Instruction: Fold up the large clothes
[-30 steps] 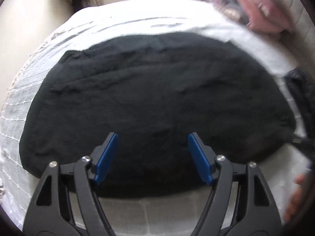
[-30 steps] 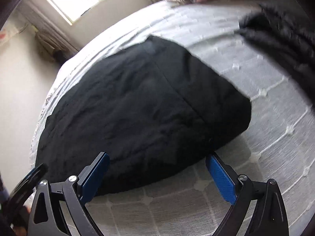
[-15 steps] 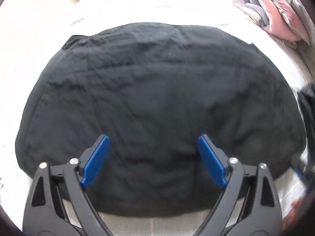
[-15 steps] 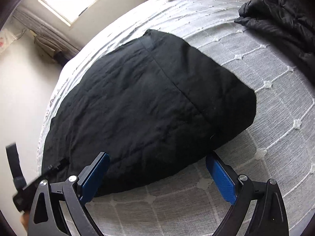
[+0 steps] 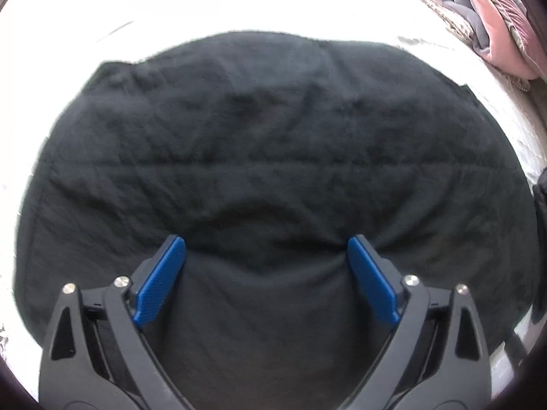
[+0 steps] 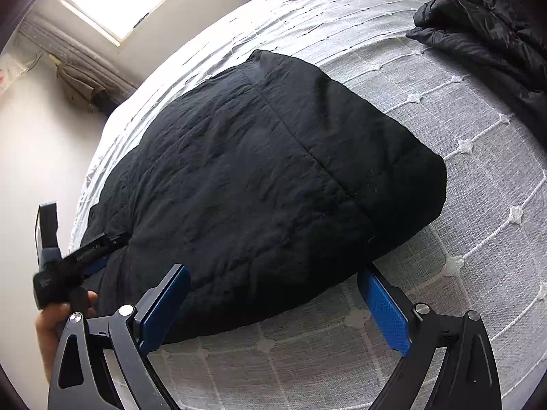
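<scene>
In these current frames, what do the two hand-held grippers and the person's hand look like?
Both the left hand-held gripper and right hand-held gripper have black plastic frames with triangular cut-outs, silver screws and flat textured blue pads. The left one's black body shows small white lettering, too small to read. The hand holding it is bare; no sleeve shows.

The second black garment (image 6: 485,44) is cut off by the right wrist view's edge.

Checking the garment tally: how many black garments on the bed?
2. A large black padded garment is spread across the middle of the bed; a crumpled black jacket lies apart at the far right. More may lie out of frame.
</scene>
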`<state>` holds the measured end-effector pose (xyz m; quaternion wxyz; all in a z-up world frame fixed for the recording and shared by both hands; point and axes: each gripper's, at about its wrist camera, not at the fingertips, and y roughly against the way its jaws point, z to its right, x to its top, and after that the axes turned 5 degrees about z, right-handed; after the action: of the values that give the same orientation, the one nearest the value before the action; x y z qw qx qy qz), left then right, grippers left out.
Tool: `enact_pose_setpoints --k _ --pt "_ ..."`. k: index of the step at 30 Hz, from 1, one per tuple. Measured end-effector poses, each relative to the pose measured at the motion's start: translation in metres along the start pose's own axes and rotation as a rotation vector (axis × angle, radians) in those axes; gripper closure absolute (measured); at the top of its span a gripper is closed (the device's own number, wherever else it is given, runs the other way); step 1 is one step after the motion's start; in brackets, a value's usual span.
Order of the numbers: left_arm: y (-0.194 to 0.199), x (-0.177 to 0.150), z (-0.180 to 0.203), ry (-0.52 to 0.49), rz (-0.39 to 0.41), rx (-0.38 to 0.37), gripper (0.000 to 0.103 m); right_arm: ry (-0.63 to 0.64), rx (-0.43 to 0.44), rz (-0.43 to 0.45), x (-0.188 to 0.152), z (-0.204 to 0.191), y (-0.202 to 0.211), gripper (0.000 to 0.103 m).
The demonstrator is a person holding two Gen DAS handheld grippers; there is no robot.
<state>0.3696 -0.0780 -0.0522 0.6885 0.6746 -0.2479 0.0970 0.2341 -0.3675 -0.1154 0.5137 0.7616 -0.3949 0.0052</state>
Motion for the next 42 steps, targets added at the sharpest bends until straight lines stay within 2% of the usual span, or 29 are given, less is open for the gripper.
enact_pose_setpoints --k 3,6,8,11,13,17,19,22,24,27,29,32,36,39,42 --pt "0.008 0.019 0.01 -0.039 0.052 0.017 0.01 -0.003 0.014 0.001 0.0 -0.003 0.001 0.004" --pt "0.0 0.045 0.009 0.027 0.039 -0.043 0.01 -0.02 0.033 0.002 0.0 -0.001 0.004 0.004" --pt "-0.011 0.059 0.006 0.071 0.03 -0.047 0.01 -0.044 0.05 -0.006 0.0 0.003 0.005 0.004" --pt "-0.042 0.064 0.002 0.084 -0.02 0.011 0.009 -0.053 0.081 -0.013 -0.001 0.004 0.009 0.004" --pt "-0.055 0.063 0.001 0.105 -0.036 -0.003 0.006 -0.038 0.103 -0.017 -0.001 0.0 0.013 0.004" --pt "-0.054 0.062 -0.003 0.111 -0.016 -0.006 0.005 -0.01 0.119 -0.05 -0.003 -0.007 0.007 0.004" --pt "-0.045 0.061 -0.009 0.126 -0.015 -0.005 0.009 -0.014 0.111 -0.072 -0.005 -0.006 0.0 0.004" --pt "-0.02 0.051 -0.028 0.162 0.015 -0.021 0.009 -0.054 0.111 -0.073 -0.006 0.001 -0.005 0.004" --pt "-0.001 0.031 -0.041 0.194 0.042 -0.034 0.009 -0.095 0.132 -0.068 -0.004 0.009 -0.006 0.004" --pt "0.024 -0.001 -0.057 0.24 0.065 -0.099 0.009 -0.157 0.191 -0.07 -0.002 0.019 -0.01 0.004" --pt "0.036 -0.019 -0.064 0.246 0.076 -0.094 0.009 -0.213 0.257 -0.083 -0.002 0.025 -0.017 0.004" --pt "0.047 -0.041 -0.072 0.267 0.082 -0.065 0.009 -0.274 0.28 -0.076 -0.003 0.037 -0.025 0.004" --pt "0.056 -0.067 -0.075 0.302 0.067 -0.103 0.009 -0.337 0.322 -0.025 0.0 0.048 -0.026 0.004" --pt "0.056 -0.08 -0.078 0.325 0.049 -0.151 0.009 -0.359 0.325 0.01 0.0 0.057 -0.027 0.004" --pt "0.054 -0.086 -0.083 0.334 0.053 -0.163 0.009 -0.399 0.314 0.074 -0.001 0.062 -0.025 0.004"
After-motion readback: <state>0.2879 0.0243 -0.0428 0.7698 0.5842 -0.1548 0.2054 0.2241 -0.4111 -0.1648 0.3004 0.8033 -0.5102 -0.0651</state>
